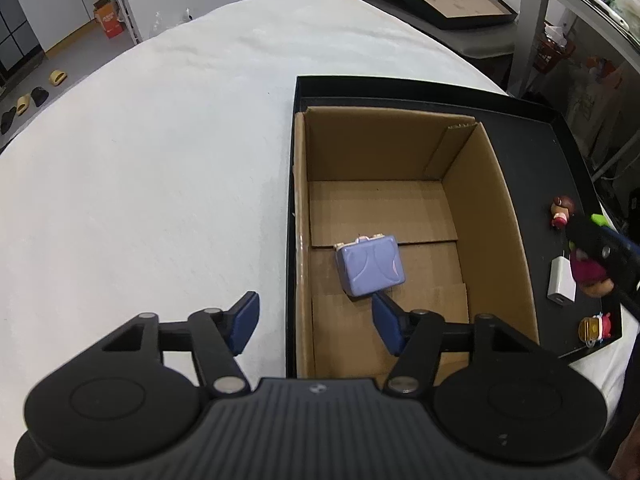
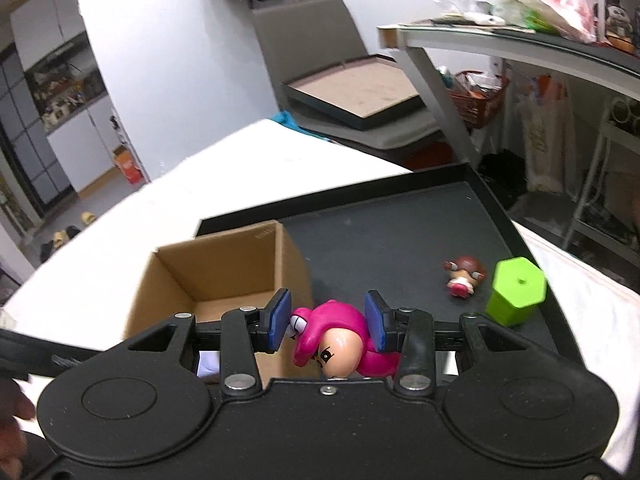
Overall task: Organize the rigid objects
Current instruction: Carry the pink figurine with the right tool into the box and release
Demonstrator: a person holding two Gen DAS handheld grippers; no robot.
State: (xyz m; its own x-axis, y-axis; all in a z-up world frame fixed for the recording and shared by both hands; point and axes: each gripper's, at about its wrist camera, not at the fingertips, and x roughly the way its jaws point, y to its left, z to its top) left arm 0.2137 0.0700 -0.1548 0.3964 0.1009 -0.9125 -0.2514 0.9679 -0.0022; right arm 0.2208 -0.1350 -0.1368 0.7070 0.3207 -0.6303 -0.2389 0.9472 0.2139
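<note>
A cardboard box (image 1: 496,208) stands in a black tray (image 1: 560,152) on the white table. A lilac toy case (image 1: 370,268) lies on the box floor. My left gripper (image 1: 316,320) is open and empty above the box's near left wall. My right gripper (image 2: 328,320) is shut on a pink figurine (image 2: 336,332), held above the tray just right of the box (image 2: 224,268); the figurine also shows in the left wrist view (image 1: 588,272). A brown-haired figurine (image 2: 464,276), a green hexagonal block (image 2: 516,296), a white charger (image 1: 562,280) and a small red-and-yellow toy (image 1: 596,326) lie on the tray.
The white cloth-covered table (image 1: 160,160) spreads left of the tray. A chair holding a framed board (image 2: 360,100) stands beyond the table. A glass desk (image 2: 520,40) with clutter is at the right.
</note>
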